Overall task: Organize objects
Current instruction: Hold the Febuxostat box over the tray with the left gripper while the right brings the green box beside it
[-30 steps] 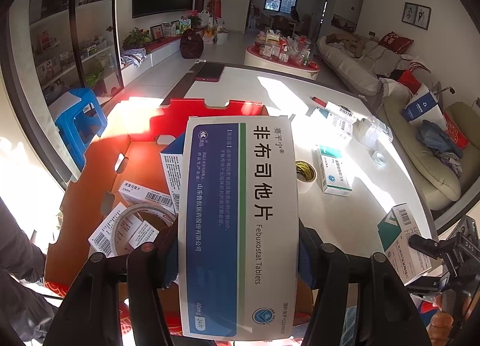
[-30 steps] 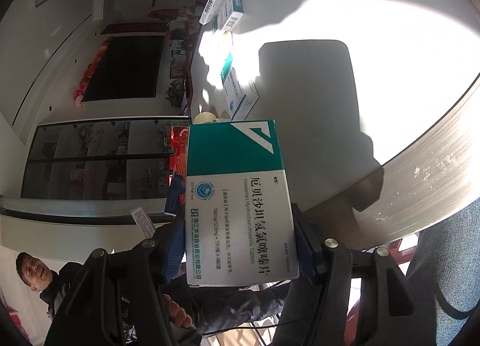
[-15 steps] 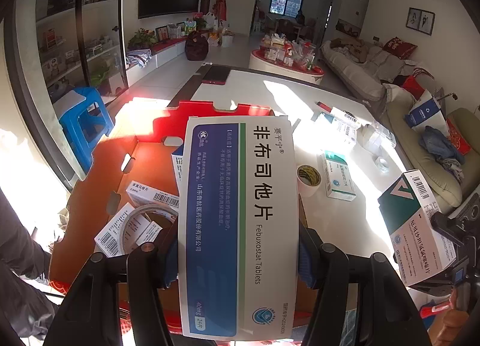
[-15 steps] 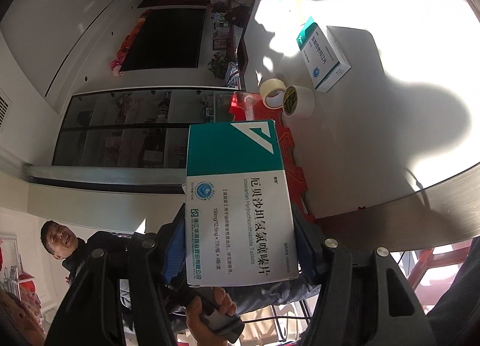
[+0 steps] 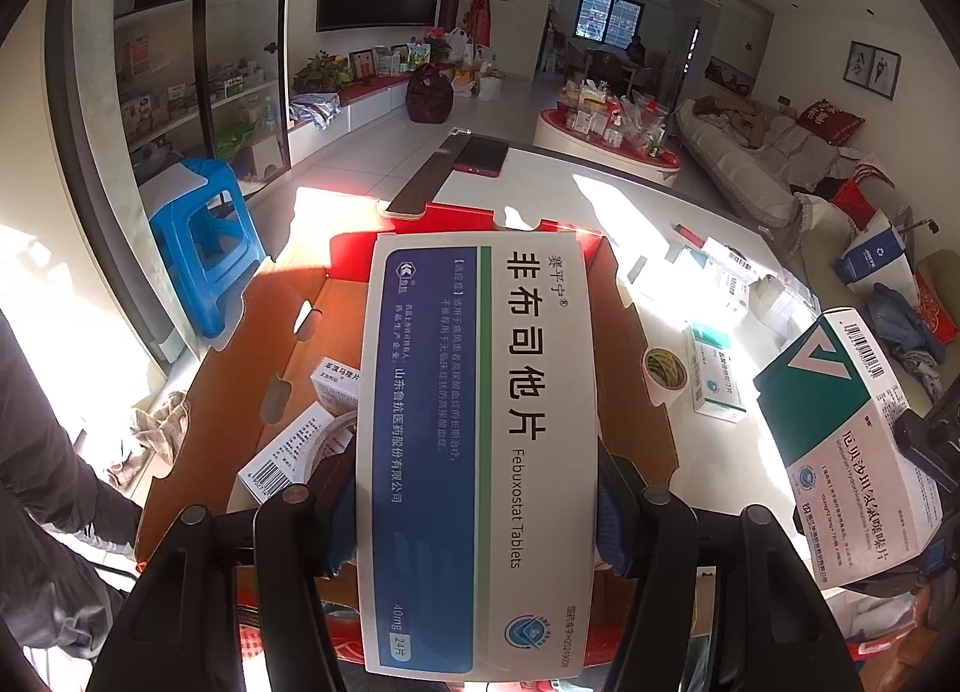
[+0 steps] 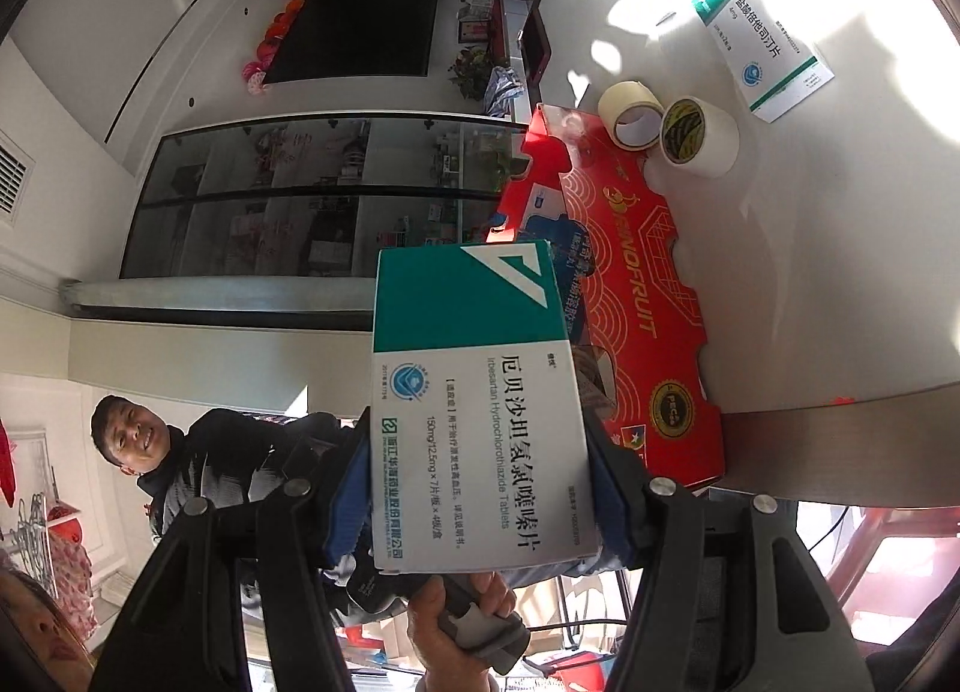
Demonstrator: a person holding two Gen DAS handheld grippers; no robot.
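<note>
Evidently this was the carrying step: the left gripper [image 5: 477,503] pinched a blue-and-white box [image 5: 480,452] reading "Febuxostat Tablets", 40mg, above the open red carton [image 5: 288,344], where a few boxes already lay. The right gripper [image 6: 480,488] clamped a green-topped box [image 6: 474,392] marked "Irbesartan Hydrochlorothiazide Tables", held beside the carton's side printed "RINOFRUIT". Next, probably, each box needed lowering into the carton and releasing. Two tape rolls [image 6: 699,134] and another box [image 6: 762,38] waited on the bench [image 6: 840,272].
</note>
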